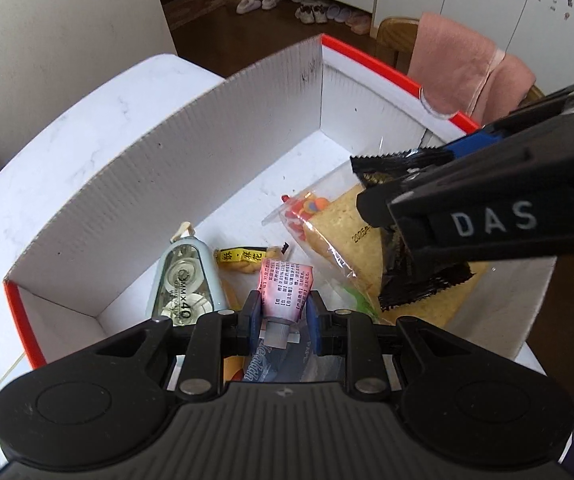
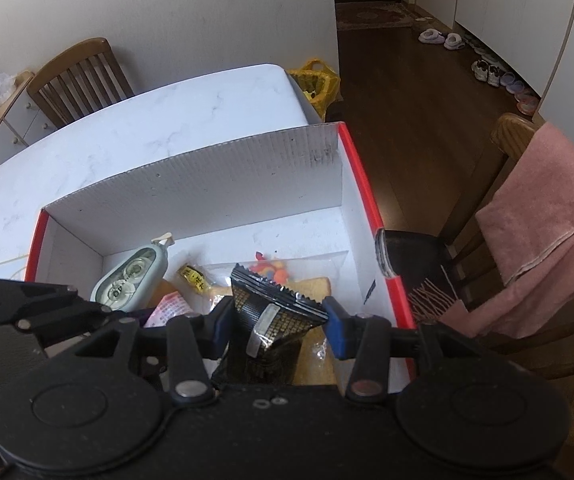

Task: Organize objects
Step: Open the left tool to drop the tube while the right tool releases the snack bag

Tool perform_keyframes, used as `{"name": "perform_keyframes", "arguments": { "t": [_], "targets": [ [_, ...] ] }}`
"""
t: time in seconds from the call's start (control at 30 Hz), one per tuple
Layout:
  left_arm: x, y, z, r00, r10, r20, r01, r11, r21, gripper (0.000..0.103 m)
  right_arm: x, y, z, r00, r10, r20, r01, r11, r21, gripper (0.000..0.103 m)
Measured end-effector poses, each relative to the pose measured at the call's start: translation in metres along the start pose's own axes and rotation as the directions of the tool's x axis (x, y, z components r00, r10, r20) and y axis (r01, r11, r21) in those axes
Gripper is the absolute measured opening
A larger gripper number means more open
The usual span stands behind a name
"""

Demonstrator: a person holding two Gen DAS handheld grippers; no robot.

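The left gripper (image 1: 283, 312) clenches a pink tube (image 1: 285, 284) by its neck, low over the near end of the white box (image 1: 223, 128). The right gripper (image 2: 277, 320) grips a black snack packet (image 2: 275, 316) above the box's right side. On the box floor lie a correction tape (image 1: 185, 280), a yellow-labelled sweet (image 1: 241, 260) and a clear bag (image 1: 327, 232). The box sits on the marble worktop (image 2: 147, 136).
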State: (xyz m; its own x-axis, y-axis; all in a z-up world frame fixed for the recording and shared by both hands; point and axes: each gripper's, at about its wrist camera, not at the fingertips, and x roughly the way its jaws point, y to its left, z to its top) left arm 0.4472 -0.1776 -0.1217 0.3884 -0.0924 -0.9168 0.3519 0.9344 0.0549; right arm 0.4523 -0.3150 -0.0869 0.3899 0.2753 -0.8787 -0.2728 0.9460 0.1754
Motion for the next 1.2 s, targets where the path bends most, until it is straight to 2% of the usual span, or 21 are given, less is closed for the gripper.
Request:
{"name": "perform_keyframes", "arguments": {
  "t": [0.27,0.47,0.6,0.97,1.2],
  "targets": [
    [0.012,-0.006,-0.002,0.999,0.023,-0.028,-0.023,0.999,0.027,0.022,-0.002,-0.009,0.000,1.000,0.011,-0.003,-0.011,1.000,0.009,0.053],
    [0.012,-0.008,-0.005,0.999,0.036,-0.032,-0.034,0.998,0.045,0.023,-0.009,-0.012,-0.001,1.000,0.019,0.012,-0.019,1.000,0.005,0.065],
    [0.010,-0.008,-0.007,0.999,0.031,-0.028,-0.030,0.999,0.037,0.023,-0.015,-0.012,-0.003,1.000,0.019,0.020,-0.019,1.000,0.000,0.066],
    [-0.017,-0.005,-0.018,0.999,-0.005,0.044,0.006,0.999,-0.032,0.023,-0.027,-0.008,-0.013,0.999,0.020,0.029,-0.019,1.000,-0.012,0.066],
    [-0.045,0.007,-0.034,0.992,-0.057,0.113,0.069,0.992,-0.104,0.023,-0.037,0.002,-0.024,0.999,0.030,0.024,-0.029,0.999,-0.030,0.068]
  ]
}}
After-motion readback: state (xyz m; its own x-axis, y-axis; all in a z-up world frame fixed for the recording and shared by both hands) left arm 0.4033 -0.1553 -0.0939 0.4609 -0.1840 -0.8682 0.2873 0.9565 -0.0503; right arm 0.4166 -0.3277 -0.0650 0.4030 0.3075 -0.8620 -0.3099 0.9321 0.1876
